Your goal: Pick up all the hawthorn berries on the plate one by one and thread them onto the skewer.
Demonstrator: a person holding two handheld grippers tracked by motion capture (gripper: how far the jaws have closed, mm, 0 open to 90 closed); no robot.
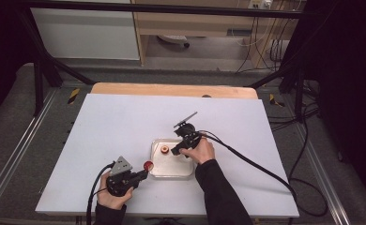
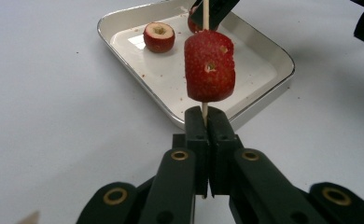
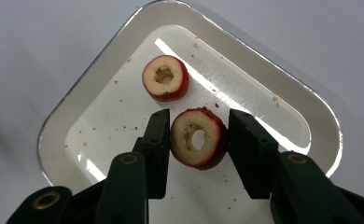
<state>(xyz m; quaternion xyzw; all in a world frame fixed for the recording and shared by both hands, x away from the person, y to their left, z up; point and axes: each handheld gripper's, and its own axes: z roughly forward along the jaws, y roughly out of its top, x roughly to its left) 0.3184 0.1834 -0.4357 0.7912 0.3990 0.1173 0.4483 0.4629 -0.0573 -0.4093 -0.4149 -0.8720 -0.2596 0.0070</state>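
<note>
We count three red fruit pieces, one wooden stick and one metal tray [image 1: 171, 174]. The left gripper [image 2: 204, 119], just beside the tray's near left corner, has its jaws pressed together on the stick [image 2: 204, 111], which carries one fruit piece [image 2: 209, 65] just above the jaws. Inside the tray lie two cored fruit rings. Over the tray, the right gripper [image 3: 196, 140] has its jaws around one ring [image 3: 198, 138]; one jaw touches it and the other stands just off. The second ring [image 3: 165, 78] lies just beyond, apart from the jaws.
</note>
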